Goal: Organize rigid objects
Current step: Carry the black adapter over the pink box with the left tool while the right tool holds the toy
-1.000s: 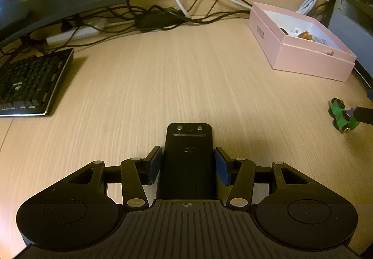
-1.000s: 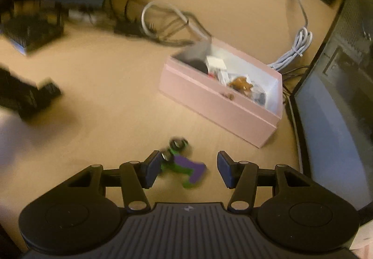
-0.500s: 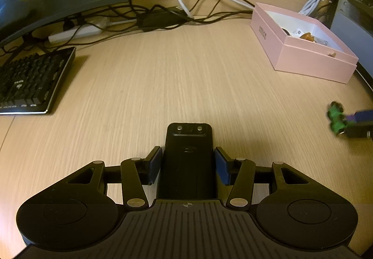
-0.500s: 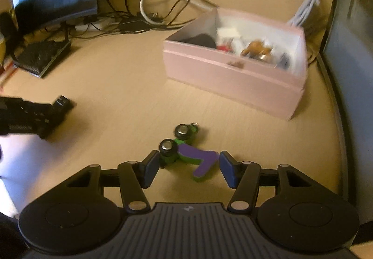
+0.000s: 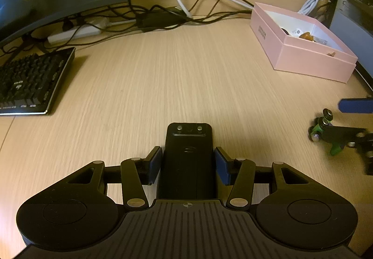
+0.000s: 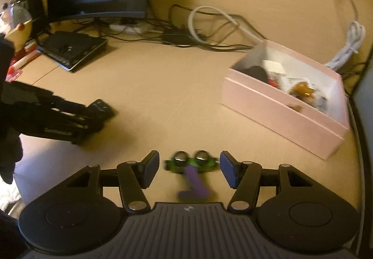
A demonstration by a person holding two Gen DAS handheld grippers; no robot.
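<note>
Swinging round since the earlier frame, the right gripper (image 6: 189, 169) now brackets the green-and-purple toy (image 6: 190, 166), jaws apart, not yet pressing. Left gripper (image 5: 187, 165) stays clamped on the black device (image 5: 188, 156). Closing looks next.

The left hand-held gripper (image 5: 187, 162) is clamped on something; the right hand-held gripper (image 6: 189, 166) stands apart.

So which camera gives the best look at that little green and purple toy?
The right wrist view: the little green and purple toy lies centred between the right tool's blue pads, slightly blurred. The left wrist view shows it only at the far right edge, partly hidden behind that tool.
</note>
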